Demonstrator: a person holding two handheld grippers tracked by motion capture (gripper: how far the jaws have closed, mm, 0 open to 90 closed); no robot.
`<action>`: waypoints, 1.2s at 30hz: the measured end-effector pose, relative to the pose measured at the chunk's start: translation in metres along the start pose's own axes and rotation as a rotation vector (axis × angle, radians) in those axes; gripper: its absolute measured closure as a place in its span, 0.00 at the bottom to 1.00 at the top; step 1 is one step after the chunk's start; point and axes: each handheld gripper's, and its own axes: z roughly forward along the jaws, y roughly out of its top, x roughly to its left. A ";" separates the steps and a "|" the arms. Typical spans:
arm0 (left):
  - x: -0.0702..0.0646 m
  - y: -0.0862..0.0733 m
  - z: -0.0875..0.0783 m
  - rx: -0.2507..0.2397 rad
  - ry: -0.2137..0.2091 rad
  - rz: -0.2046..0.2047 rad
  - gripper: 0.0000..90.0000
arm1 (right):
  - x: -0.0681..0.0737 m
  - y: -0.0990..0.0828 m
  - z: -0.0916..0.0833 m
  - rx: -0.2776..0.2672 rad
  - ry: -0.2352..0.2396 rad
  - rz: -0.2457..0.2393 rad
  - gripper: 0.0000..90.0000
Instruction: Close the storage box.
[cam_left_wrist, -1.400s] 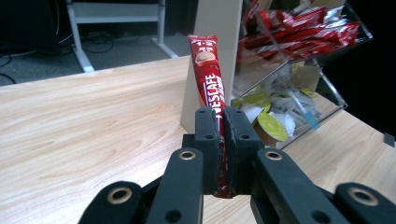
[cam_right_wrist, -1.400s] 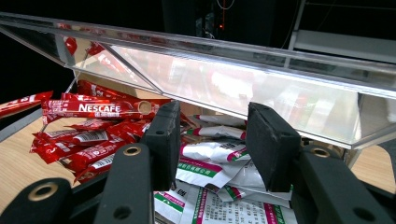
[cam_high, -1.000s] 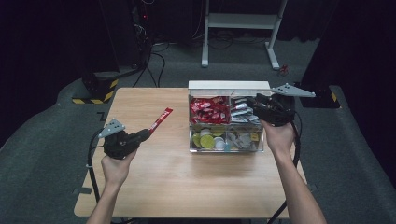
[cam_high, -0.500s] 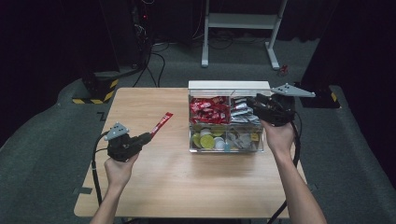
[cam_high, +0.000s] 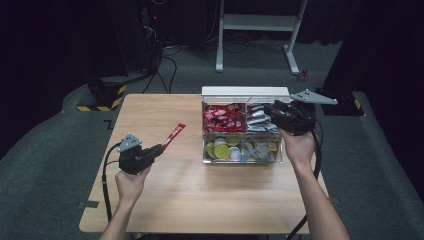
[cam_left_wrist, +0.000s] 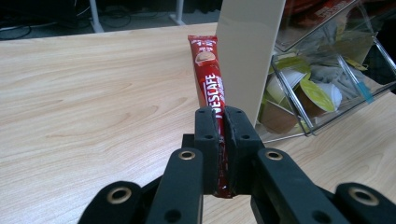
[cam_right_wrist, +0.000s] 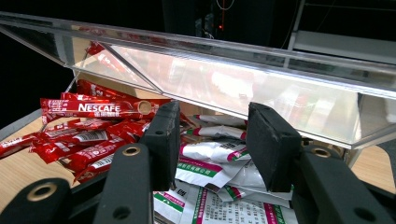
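One red sachet (cam_high: 173, 136) in left tongs (cam_high: 159, 148), long axis toward organizer box (cam_high: 245, 91)

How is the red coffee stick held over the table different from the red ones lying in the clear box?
The held coffee stick is single, clamped at one end in the left tool, jutting out above the table. The coffee sticks in the box lie loose, piled across each other in a back compartment of the clear box. Both are red Nescafe sticks.
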 end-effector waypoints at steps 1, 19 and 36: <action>0.000 -0.001 0.001 0.002 0.001 -0.001 0.94 | 0.000 0.000 0.000 0.001 0.000 0.000 0.61; -0.002 -0.015 0.024 0.051 0.030 0.010 0.94 | 0.000 0.001 -0.004 -0.002 -0.007 -0.001 0.60; -0.001 -0.031 0.050 0.099 0.063 -0.004 0.94 | 0.000 0.000 -0.004 -0.003 -0.010 0.001 0.60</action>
